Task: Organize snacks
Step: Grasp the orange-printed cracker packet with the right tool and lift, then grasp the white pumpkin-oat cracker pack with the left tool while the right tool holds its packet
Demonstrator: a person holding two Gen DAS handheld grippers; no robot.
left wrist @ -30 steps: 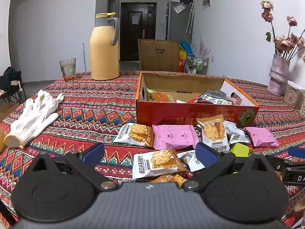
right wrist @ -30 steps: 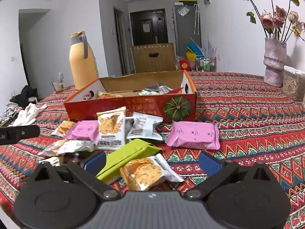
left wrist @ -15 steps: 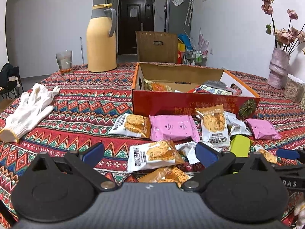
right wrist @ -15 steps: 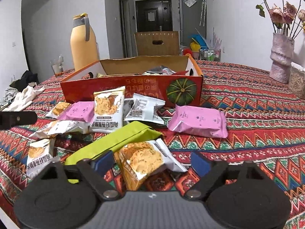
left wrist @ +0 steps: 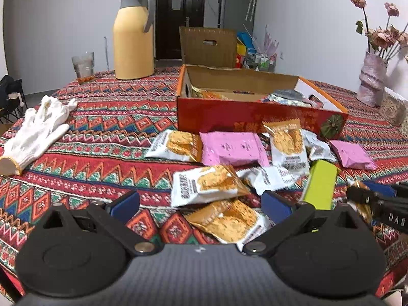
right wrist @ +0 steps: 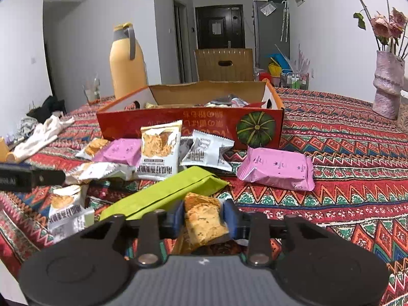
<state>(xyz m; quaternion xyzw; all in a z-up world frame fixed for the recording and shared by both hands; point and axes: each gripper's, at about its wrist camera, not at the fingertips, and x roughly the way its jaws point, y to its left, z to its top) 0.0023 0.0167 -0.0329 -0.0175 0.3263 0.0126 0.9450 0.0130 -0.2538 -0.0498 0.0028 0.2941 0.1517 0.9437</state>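
Blue pads of the left hand-held gripper (left wrist: 200,202) stood wide apart and held nothing, as they had a second earlier; below and between them lay two white-and-orange cracker packets (left wrist: 207,183) on the patterned woven table (left wrist: 107,132). Beyond sat the open red cardboard box (left wrist: 255,117), already holding some snacks, with pink packets (left wrist: 233,148) loose before it.

From the right wrist, we saw the real change: the right hand-held gripper (right wrist: 204,220), open half a second before, had closed on an orange crinkled snack packet (right wrist: 204,221), pinched between its pads just beside the long green foil pouch (right wrist: 165,193). We judged the pick made, and the carry to the box next.
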